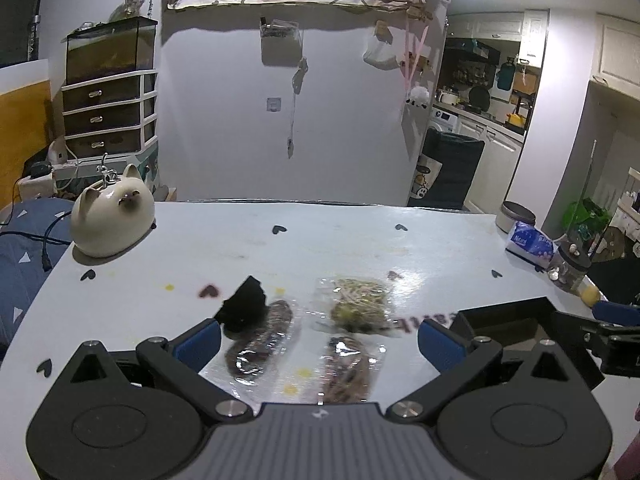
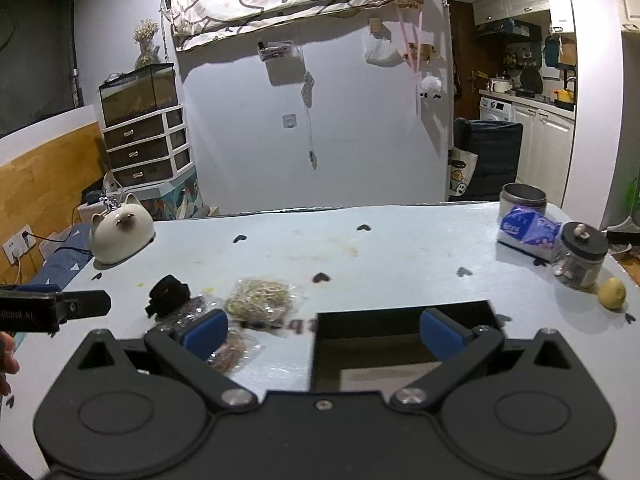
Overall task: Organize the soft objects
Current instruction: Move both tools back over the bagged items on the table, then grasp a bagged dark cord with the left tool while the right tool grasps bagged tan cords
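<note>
Three clear bags (image 1: 260, 344) of hair ties lie between the left gripper's (image 1: 320, 344) spread jaws, beside the black box (image 1: 500, 328). From the right wrist, "Robot AI" shows beside the spread right gripper (image 2: 324, 334); tissue lettering blurs on the heart-dotted tabletop (image 2: 400, 248).

Left claw (image 1: 320, 340) and right claw (image 2: 324, 334) both gape wide.

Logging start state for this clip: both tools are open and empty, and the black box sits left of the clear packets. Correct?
Not quite. The black box sits right of the clear packets, as the right wrist view shows. Both the left tool and right tool are open and empty.
</note>
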### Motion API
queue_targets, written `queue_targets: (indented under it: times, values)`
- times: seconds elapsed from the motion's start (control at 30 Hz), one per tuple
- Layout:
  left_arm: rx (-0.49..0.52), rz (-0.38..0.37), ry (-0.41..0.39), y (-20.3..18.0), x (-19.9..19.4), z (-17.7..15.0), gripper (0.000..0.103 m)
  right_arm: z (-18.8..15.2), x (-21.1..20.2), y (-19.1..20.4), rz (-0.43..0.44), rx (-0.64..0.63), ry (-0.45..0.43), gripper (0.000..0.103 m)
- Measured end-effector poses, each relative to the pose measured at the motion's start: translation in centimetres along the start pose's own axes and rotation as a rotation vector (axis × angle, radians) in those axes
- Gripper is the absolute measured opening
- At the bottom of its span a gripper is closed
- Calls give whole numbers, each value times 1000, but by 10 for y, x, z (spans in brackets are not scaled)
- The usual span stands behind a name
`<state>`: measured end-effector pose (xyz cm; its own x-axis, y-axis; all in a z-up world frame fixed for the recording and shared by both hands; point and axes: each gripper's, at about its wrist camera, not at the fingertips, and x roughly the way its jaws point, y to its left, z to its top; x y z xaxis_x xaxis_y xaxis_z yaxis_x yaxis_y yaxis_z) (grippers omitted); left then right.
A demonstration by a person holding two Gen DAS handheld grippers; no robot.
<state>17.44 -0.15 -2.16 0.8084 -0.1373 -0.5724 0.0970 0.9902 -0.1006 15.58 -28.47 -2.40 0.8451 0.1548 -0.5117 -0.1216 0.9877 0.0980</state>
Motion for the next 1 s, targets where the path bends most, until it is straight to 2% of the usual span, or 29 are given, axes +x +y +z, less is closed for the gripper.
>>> queue_targets:
  times: [0.17, 0.43, 0.73, 0.83, 1.0]
  values:
    - [19, -19, 0, 23, 9, 3, 103, 0, 18, 27, 0, 9, 23, 103]
    - [76, -105, 32, 53, 43, 17, 103, 0, 56, 64, 5, 20, 72, 103]
    - [130, -172, 218, 71, 105, 23, 103, -13, 110, 103, 41, -60, 196, 103]
    - [123, -222, 309, 77, 127, 20, 103, -19, 131, 119, 45, -115, 237, 103]
    - [89, -253, 391, 85, 156, 15, 103, -30, 161, 134, 62, -152, 317, 103]
